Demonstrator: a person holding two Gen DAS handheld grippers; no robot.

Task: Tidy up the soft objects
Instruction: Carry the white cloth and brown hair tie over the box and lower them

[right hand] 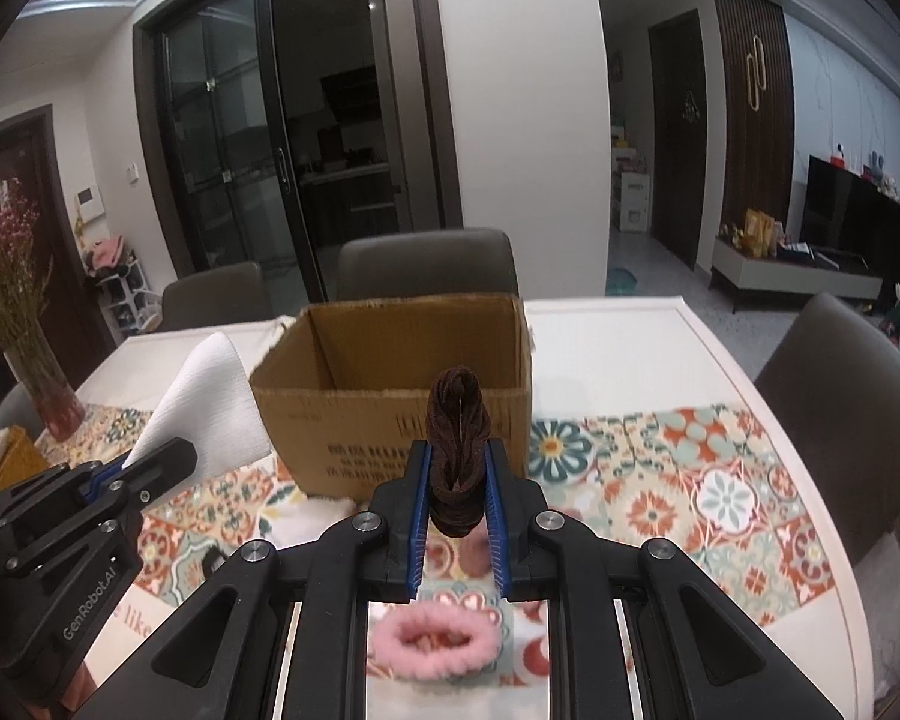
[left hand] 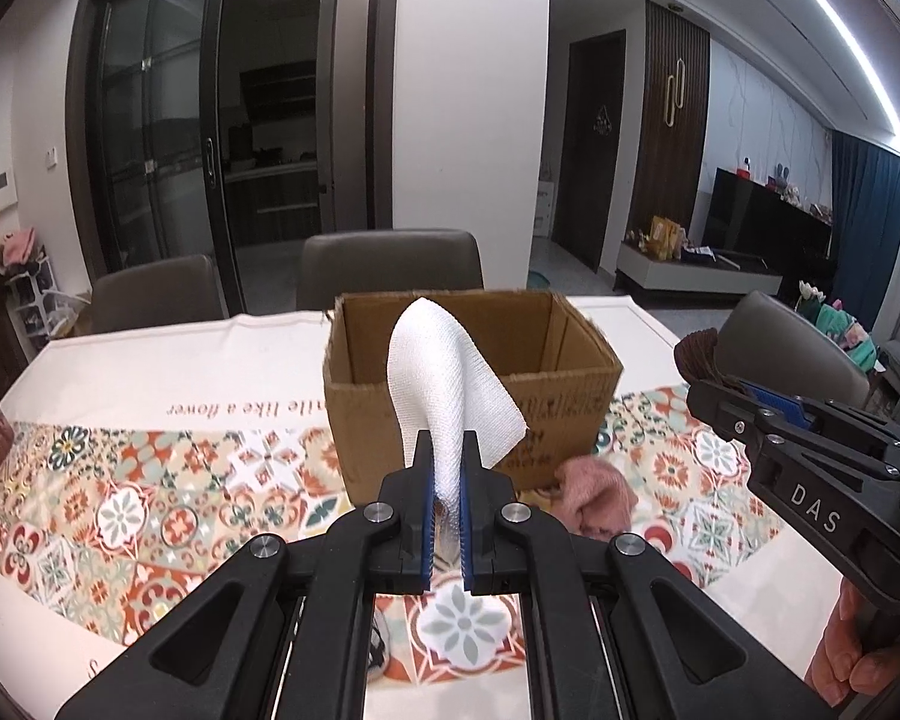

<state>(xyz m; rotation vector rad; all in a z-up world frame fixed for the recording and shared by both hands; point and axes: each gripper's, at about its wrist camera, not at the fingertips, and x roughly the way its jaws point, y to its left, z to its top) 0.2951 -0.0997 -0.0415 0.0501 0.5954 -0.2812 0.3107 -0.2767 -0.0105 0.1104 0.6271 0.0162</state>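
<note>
Both pieces are lifted but not yet boxed. The left gripper (left hand: 446, 468) is clamped on a white woven cloth (left hand: 444, 372) and the right gripper (right hand: 456, 468) on a dark brown knitted roll (right hand: 457, 438), both just before the open brown cardboard box (right hand: 390, 408). A fluffy pink ring (right hand: 435, 639) on the worktop (right hand: 618, 348) nearer than the box shows only in the right view; the left shows a pink knit piece (left hand: 594, 492) against the box.

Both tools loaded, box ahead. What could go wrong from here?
1. The white cloth flops well past the left tool; its loose end may drape over the cardboard box rim instead of dropping in.
2. The right tool pinches only the lower part of the brown knit piece; it could slip.
3. The pink scrunchie remains on the table and could be missed.
</note>
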